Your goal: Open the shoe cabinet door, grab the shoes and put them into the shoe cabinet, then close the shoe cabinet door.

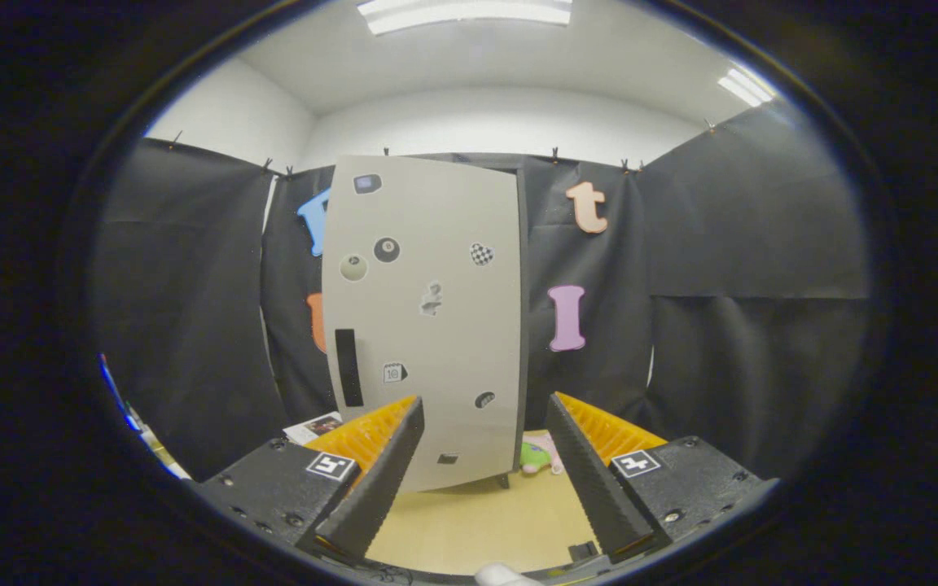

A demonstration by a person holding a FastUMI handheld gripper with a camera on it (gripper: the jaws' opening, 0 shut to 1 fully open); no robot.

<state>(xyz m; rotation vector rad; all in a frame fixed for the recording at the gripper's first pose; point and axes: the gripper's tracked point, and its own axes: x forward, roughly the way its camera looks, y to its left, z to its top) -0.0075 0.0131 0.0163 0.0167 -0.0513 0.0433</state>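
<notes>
Cabinet (424, 325) stands upright on table (477, 529), straight ahead of gripper (485, 435) & beyond its fingertips; door faces the gripper, looks closed. Fingers spread wide, nothing betw. them, apart from cabinet. Handle (348, 367) sits on door's left side, low-mid, vertical. Stickers (387, 249) scattered over door front. Soft toy (541, 456) lies on table just right of cabinet's foot, partly behind right finger. Paper (316, 426) lies left of cabinet base, behind left finger. Booth wall (721, 325) runs behind cabinet & on both sides.
</notes>
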